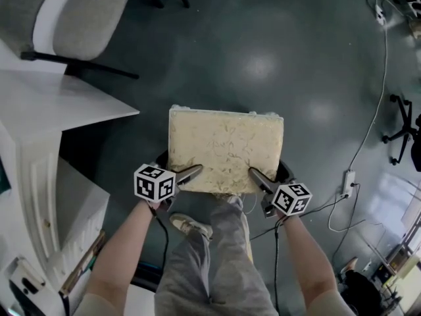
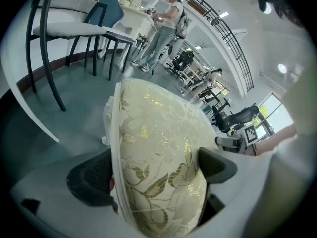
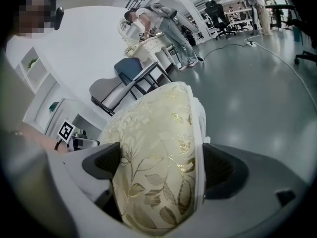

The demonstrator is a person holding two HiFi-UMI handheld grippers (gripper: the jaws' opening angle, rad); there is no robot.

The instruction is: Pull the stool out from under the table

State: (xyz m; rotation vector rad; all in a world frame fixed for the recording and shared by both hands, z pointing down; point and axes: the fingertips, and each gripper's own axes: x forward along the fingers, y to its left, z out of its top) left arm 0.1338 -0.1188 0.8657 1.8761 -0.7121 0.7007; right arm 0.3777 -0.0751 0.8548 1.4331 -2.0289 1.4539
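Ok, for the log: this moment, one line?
stool clear of table | left hand-held gripper shut on stool | right hand-held gripper shut on stool

Stool (image 1: 225,149): rectangular padded seat, cream fabric w/ gold leaf-and-flower pattern, white trim along the edge. Stands upright on the dark floor, out in the open, near the white desk (image 1: 59,104) but not under it. Near edge pinched at both corners by left tongs (image 1: 191,174) & right tongs (image 1: 258,178).

Open floor (image 1: 263,64) lies beyond the stool (image 1: 225,143). The table (image 1: 59,104) and chair (image 1: 85,25) crowd its left side, and cables (image 1: 379,97) trail along its right.
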